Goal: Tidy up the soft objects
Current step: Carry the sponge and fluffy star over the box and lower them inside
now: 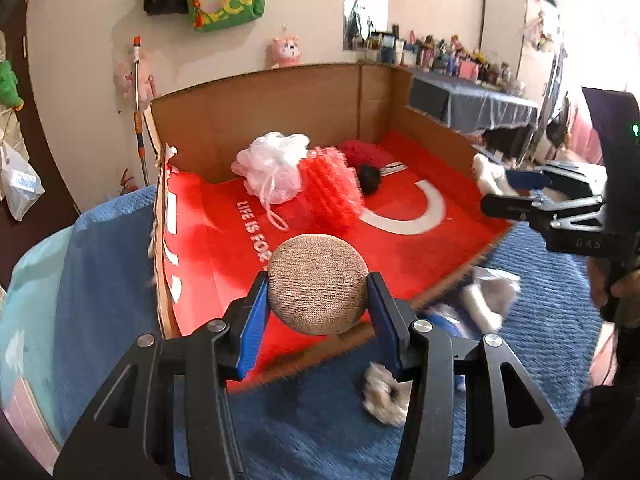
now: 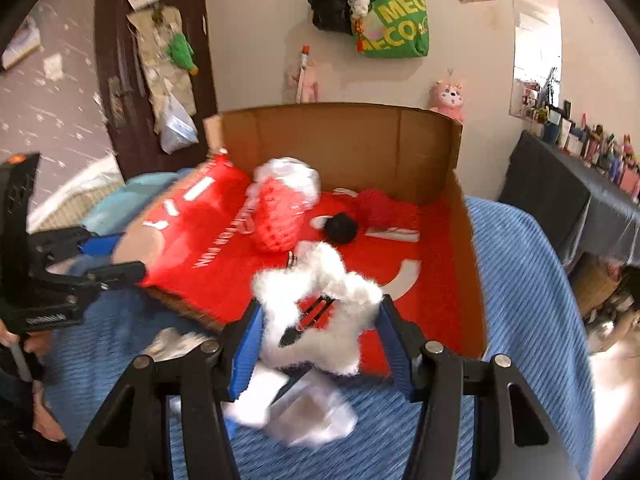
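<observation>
My left gripper (image 1: 318, 292) is shut on a round tan knitted pad (image 1: 318, 276), held above the near edge of a cardboard box (image 1: 280, 112) lined in red. My right gripper (image 2: 322, 316) is shut on a white fluffy item (image 2: 296, 300) with a red and black clip, above the box's (image 2: 340, 140) front. Inside lie a white mesh puff (image 1: 272, 168), a red mesh sponge (image 1: 332, 192), a red fluffy piece (image 1: 364, 152) and a black ball (image 1: 370, 178). In the left wrist view the right gripper (image 1: 506, 192) is at the right edge. In the right wrist view the left gripper (image 2: 116, 258) is at the left.
The box rests on a blue ribbed blanket (image 1: 540, 280). A furry scrunchie (image 1: 386, 394) and white plastic packets (image 2: 304, 412) lie on the blanket in front of the box. Bags hang on the wall (image 2: 392, 24) behind, and a cluttered dark table (image 2: 568, 192) stands to the right.
</observation>
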